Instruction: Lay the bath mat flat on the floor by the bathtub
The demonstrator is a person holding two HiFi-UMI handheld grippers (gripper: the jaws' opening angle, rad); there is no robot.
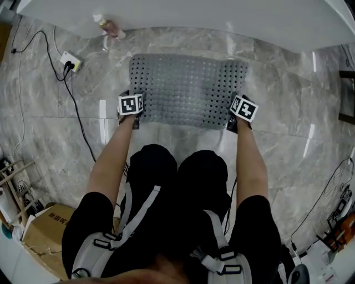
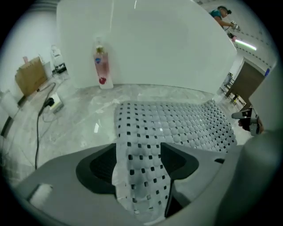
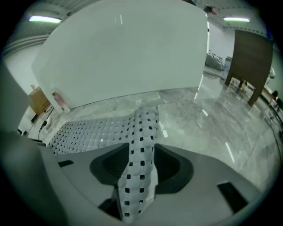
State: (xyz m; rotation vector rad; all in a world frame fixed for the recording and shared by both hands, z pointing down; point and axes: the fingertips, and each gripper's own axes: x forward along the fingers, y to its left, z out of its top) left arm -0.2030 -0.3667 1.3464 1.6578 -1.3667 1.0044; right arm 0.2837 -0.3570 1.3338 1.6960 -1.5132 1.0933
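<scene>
The grey perforated bath mat [image 1: 188,89] lies spread on the marble floor just in front of the white bathtub [image 1: 222,16]. My left gripper [image 1: 135,111] is at its near left corner and my right gripper [image 1: 239,111] at its near right corner. In the left gripper view the corner of the mat [image 2: 177,123] rises off the floor and fills the gap between the jaws of the left gripper [image 2: 139,163]. In the right gripper view the mat [image 3: 97,132] bunches up the same way between the jaws of the right gripper [image 3: 142,165]. Both grippers pinch the mat.
A pink bottle [image 1: 110,26] stands on the floor against the tub at the mat's far left. A power strip [image 1: 72,61] with a black cable lies to the left. A cardboard box [image 1: 41,233] sits behind me at the left. Dark wooden furniture [image 3: 247,62] stands to the right.
</scene>
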